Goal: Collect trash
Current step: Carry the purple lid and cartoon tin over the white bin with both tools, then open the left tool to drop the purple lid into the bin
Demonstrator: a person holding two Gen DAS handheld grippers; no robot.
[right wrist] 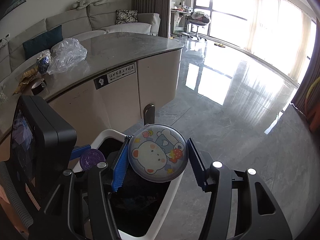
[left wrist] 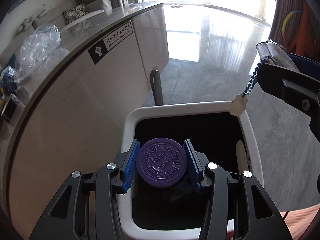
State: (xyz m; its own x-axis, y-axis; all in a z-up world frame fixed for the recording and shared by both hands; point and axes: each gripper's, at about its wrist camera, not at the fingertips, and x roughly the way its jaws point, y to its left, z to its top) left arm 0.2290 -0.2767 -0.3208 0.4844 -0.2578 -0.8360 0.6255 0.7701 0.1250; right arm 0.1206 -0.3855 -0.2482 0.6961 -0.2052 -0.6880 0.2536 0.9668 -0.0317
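Left wrist view: left gripper pinches a purple cap embossed "PUSH DOWN & TURN TO OPEN".

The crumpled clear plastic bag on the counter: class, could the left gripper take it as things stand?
Probably not: the left gripper is over the white bin, shut on a purple-capped bottle; the crumpled clear plastic bag lies unobstructed.

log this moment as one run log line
left tool: holds purple-capped bottle over bin | right tool: holds cartoon pouch over bin
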